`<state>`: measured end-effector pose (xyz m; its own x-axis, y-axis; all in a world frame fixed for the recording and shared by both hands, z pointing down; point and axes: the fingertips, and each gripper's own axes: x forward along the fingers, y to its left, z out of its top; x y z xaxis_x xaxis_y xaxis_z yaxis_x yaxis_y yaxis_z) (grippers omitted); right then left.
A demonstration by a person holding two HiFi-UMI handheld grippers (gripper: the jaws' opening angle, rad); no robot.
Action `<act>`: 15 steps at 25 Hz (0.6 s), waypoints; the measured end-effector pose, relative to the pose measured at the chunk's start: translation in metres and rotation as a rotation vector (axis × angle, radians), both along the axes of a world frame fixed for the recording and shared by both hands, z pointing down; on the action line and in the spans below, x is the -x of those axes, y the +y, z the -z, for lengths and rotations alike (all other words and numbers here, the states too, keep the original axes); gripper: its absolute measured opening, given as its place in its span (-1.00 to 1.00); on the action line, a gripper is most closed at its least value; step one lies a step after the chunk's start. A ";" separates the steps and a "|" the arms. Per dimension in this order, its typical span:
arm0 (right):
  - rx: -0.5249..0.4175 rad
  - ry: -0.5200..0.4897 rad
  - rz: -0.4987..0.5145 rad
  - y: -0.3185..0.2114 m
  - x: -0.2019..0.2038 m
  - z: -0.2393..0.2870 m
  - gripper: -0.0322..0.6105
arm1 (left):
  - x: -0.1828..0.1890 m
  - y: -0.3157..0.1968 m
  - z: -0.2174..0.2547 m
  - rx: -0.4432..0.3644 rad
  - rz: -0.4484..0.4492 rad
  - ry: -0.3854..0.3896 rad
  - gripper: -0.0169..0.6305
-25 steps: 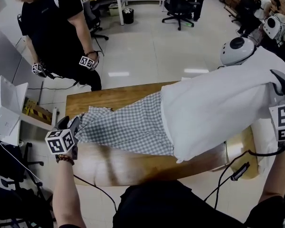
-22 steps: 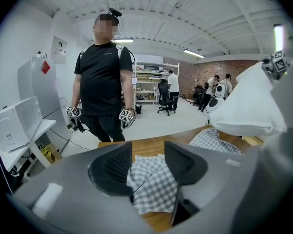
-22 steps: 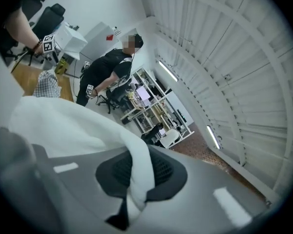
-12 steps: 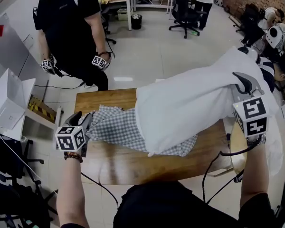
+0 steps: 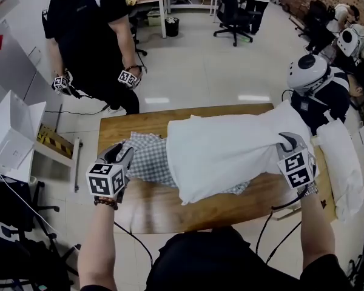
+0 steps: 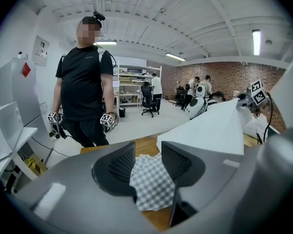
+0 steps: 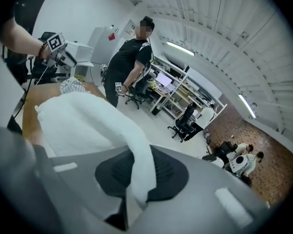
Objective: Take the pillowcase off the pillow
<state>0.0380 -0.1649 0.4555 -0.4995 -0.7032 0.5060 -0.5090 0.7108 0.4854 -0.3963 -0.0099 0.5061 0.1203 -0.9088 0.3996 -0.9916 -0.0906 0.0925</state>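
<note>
Here, the pillowcase (image 5: 147, 162) is pinched at the 9 o'clock end of the pillow (image 5: 224, 153) by the left gripper (image 5: 122, 154), whose jaws have just been closing on it. At 3 o'clock the pillow is clamped tight by the right gripper (image 5: 286, 140), on the table (image 5: 170, 214).

Black top (image 5: 221, 256) noted at the near bench edge; forearms left uncovered. Brown beaded bracelet (image 5: 105, 202) recorded on the left wrist, a wristband (image 5: 310, 190) on the right. Left gripper (image 5: 124, 153) and right gripper (image 5: 286, 140): grey bodies, black ribbed fingers (image 6: 119, 165), and a white marker cube (image 5: 106, 179) printed with black squares. A black cable (image 5: 258, 235) is trailed from each.
</note>
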 end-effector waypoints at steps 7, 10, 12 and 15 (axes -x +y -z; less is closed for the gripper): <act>0.017 0.123 -0.015 -0.005 -0.040 -0.068 -0.67 | -0.049 0.004 0.007 -0.022 -0.040 0.004 -0.46; 0.008 0.179 0.015 0.000 -0.060 -0.084 -0.51 | -0.090 0.007 0.016 -0.034 -0.056 -0.014 -0.48; -0.012 0.223 0.055 0.007 -0.072 -0.085 -0.41 | -0.123 0.009 0.022 -0.045 -0.070 -0.033 -0.48; -0.018 0.297 0.135 0.026 -0.090 -0.086 -0.37 | -0.173 0.014 0.033 -0.067 -0.093 -0.067 -0.49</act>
<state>0.1282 -0.1387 0.5412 -0.4212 -0.6505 0.6320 -0.2445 0.7525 0.6116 -0.2236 0.0045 0.4733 0.1803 -0.9199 0.3483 -0.9824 -0.1860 0.0171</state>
